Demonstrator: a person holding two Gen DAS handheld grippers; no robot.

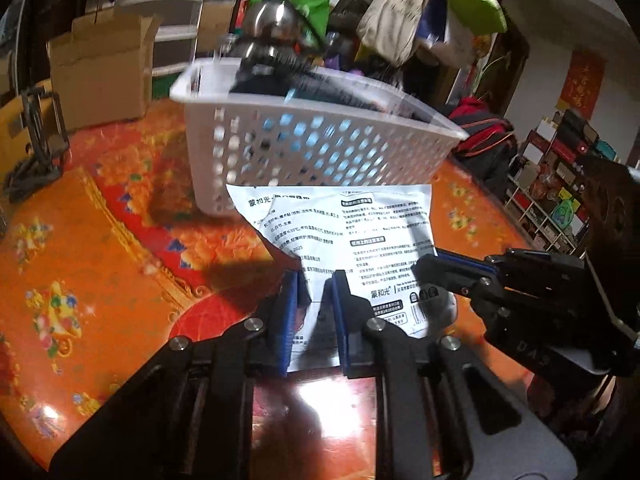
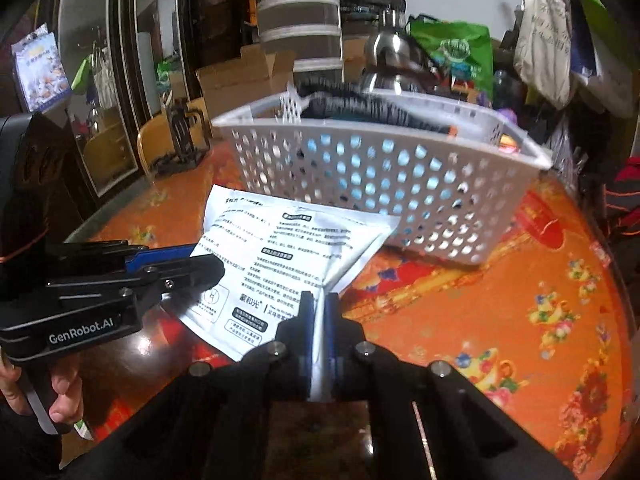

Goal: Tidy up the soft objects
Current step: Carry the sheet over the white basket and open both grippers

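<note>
A white soft packet [image 1: 348,236] printed with black text is held just above the orange floral table, in front of a white perforated basket [image 1: 312,148]. My left gripper [image 1: 314,292] is shut on the packet's near left part. My right gripper [image 1: 424,264] comes in from the right and pinches its right edge. In the right wrist view the right gripper [image 2: 319,308] is shut on the packet [image 2: 280,252], and the left gripper [image 2: 200,260] grips its left side. The basket [image 2: 384,176] holds dark fabric items and something light blue.
The orange floral tablecloth [image 1: 80,264] covers the table. A cardboard box [image 1: 100,68] and a black wire stand [image 1: 40,132] sit at the back left. A steel kettle [image 2: 384,60], hanging bags [image 1: 400,12] and shelves [image 1: 556,184] crowd the background.
</note>
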